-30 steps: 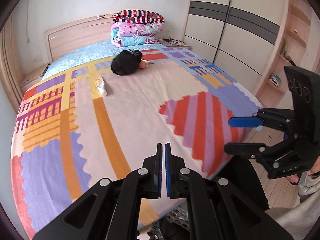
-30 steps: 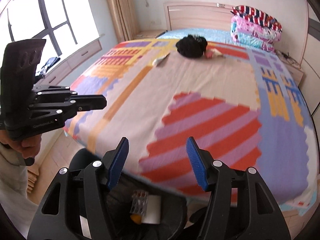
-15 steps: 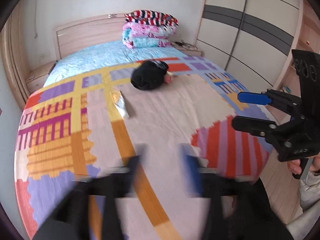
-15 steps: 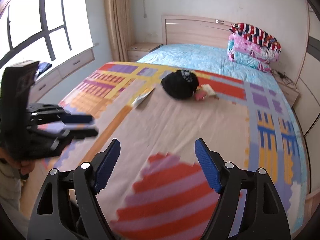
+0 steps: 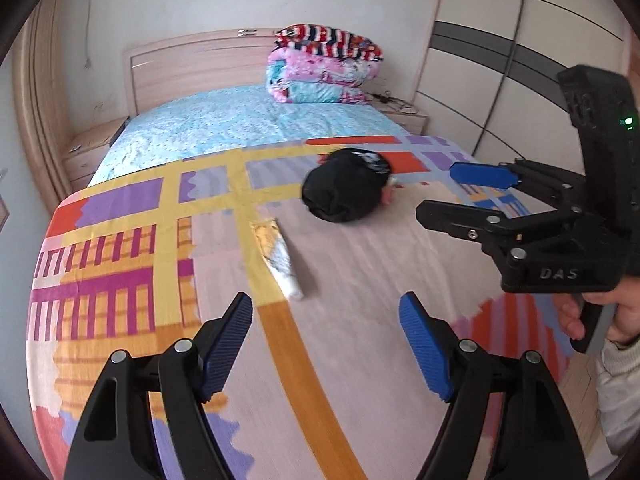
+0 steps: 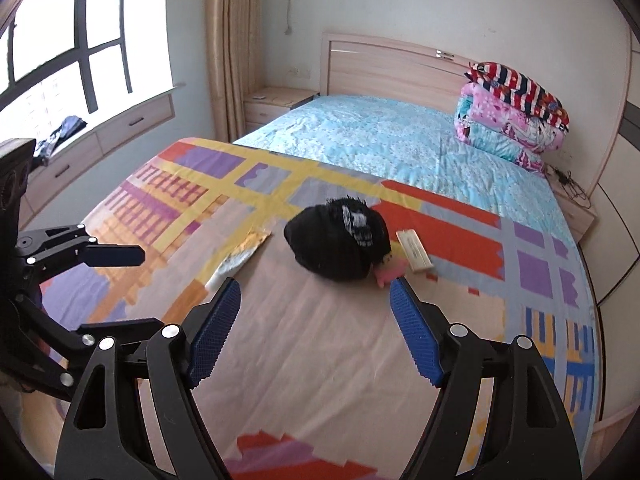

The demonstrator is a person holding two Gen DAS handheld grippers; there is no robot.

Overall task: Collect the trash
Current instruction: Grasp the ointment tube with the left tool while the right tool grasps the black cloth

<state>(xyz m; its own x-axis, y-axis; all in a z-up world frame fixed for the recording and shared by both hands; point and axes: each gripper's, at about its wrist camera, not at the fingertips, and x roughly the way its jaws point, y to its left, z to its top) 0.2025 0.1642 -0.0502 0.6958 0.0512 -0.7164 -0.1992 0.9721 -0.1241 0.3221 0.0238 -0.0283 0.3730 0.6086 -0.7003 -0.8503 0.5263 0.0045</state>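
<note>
Behind the black bundle (image 6: 338, 244) on the bed, part of the trash is hidden: a pink scrap (image 6: 390, 272) pokes out at its lower right edge, most of it tucked under the dark cloth, and I cannot tell what it is. From my left claw's camera the same scrap is only a sliver of pink at the bundle's right edge. A flat pale box (image 6: 414, 251) lies just beside the bundle, touching or nearly touching the pink scrap — print on it too small to read.

Flattened tube wrapper (image 5: 277, 255), gold at the far end and white at the near end, lies on the yellow stripe of the patchwork cover (image 5: 360, 360), apart from the bundle and nearer to me. Slightly blurred in the left view.

My left gripper (image 5: 326, 334) hangs over the cover with jaws spread wide, nothing between them. My right gripper (image 6: 314, 330) is likewise spread and empty, the bundle showing between its blue pads (image 6: 416, 340). My hand under the right gripper is cut off by the frame edge.

Room: wooden headboard (image 6: 384, 62), blue sheet (image 6: 380, 136) toward the pillows' end, folded quilts (image 6: 512, 116) stacked at the far corner, curtain (image 6: 230, 40) and window (image 6: 60, 40) on the left side, wardrobe doors (image 5: 500, 60) on the right.
</note>
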